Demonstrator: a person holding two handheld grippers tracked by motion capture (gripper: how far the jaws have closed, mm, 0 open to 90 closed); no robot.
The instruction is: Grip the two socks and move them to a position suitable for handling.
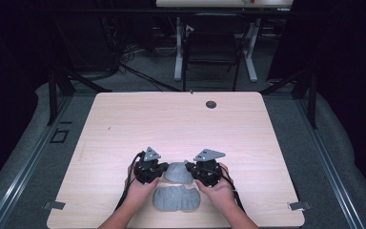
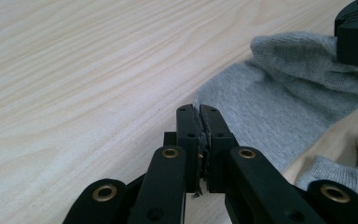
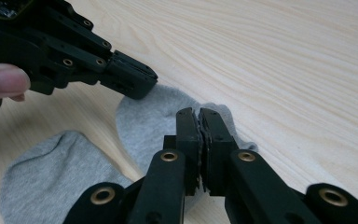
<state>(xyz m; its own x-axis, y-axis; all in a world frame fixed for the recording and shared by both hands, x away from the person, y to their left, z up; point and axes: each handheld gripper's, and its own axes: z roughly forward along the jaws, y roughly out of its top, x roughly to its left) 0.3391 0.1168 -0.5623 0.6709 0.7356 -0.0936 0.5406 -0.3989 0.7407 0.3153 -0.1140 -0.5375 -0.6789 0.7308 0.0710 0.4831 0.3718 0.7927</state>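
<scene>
Both the left gripper (image 1: 161,172) and right gripper (image 1: 194,171) have jaws clamped on opposite edges of 1 small grey knitted sock (image 1: 177,172) (apparently to spread it) above its mate (image 1: 176,199) on the pale wooden counter (image 1: 171,124).

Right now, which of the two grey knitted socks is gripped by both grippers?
The farther grey knitted sock, pinched at opposite ends; the nearer sock lies untouched.

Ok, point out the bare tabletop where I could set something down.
Free: the whole far half of the pale wooden table, from the dark round hole down to the grippers, plus strips along both side edges. Crowded: the near middle, where the left gripper and right gripper pinch one grey knitted sock, another sock beside.
</scene>
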